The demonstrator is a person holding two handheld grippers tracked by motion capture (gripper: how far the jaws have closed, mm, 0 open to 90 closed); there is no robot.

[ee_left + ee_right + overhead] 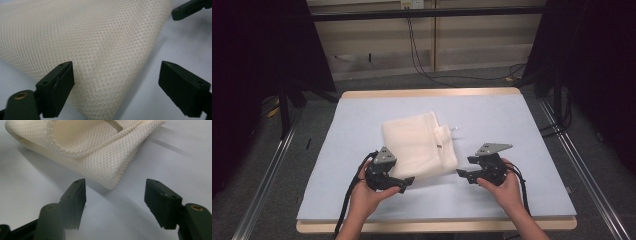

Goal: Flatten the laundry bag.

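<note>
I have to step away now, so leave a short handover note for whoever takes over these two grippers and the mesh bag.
Left gripper: jaws open, at the near left corner of the white mesh bag, mesh between them, not pinched.
Right gripper: jaws open, just short of the bag's near right corner, holding nothing.
Bag: lies folded on the light blue mat, mid-table.
Done: both grippers lined up at the near corners.
Left: probably close on each corner, then lift or fold.

- Mesh bag on table, near middle.
- Left tool at bag's near left corner.
- Right tool just right of bag's near right corner.
</note>
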